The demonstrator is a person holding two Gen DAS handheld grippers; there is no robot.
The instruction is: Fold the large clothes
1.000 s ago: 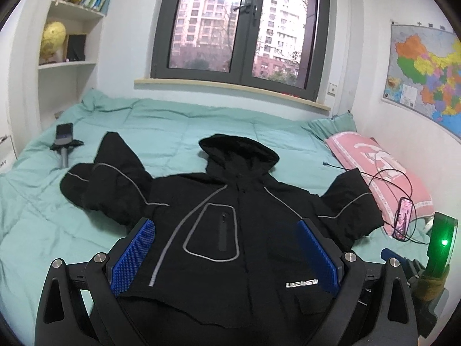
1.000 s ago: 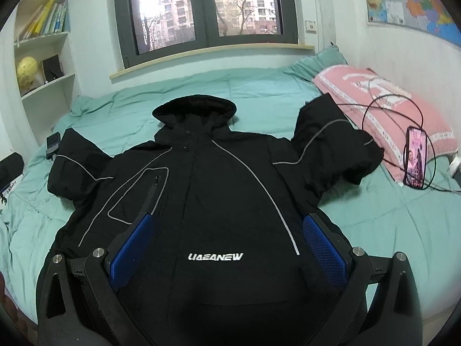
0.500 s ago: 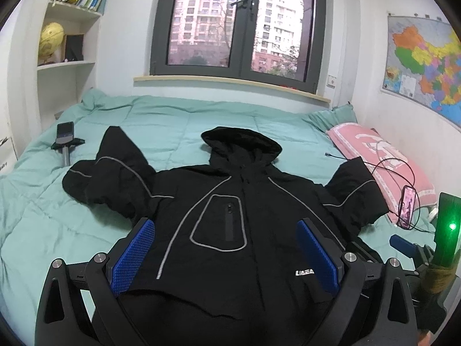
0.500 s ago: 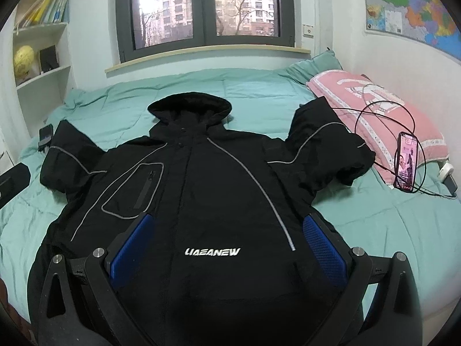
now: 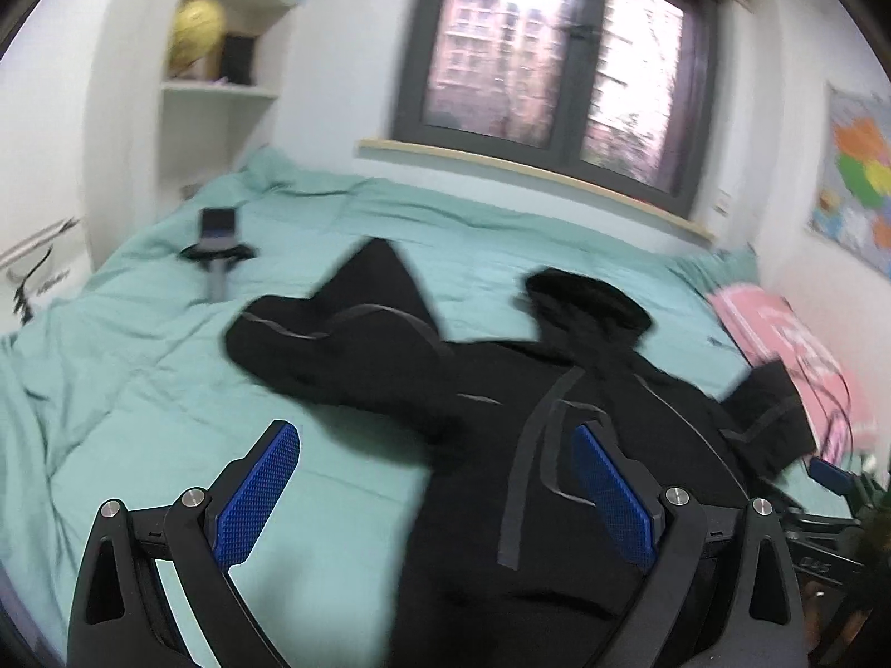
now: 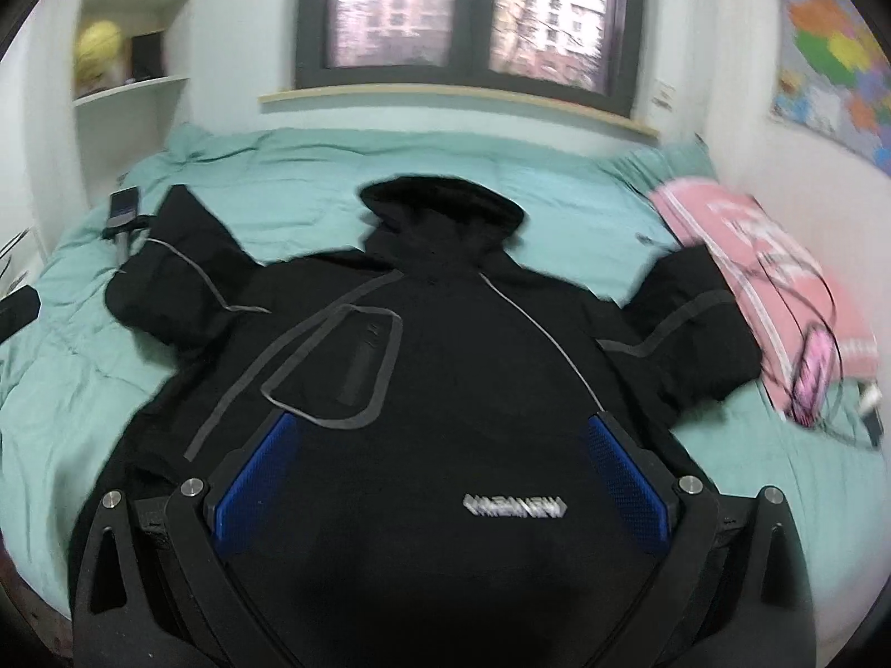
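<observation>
Both grippers, left (image 5: pixel 434 479) & right (image 6: pixel 440 473), are held wide open, nothing gripped; jacket (image 6: pixel 445 367) sleeve should be pinched near cuff, folded inward.

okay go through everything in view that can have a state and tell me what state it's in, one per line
black jacket: spread face up on the bed, unfolded, sleeves out to both sides
hood: lying flat above the collar
chest pocket: zipped shut
left gripper: open, holding nothing
right gripper: open, holding nothing
window: closed
phone: screen lit, cable running to it
</observation>
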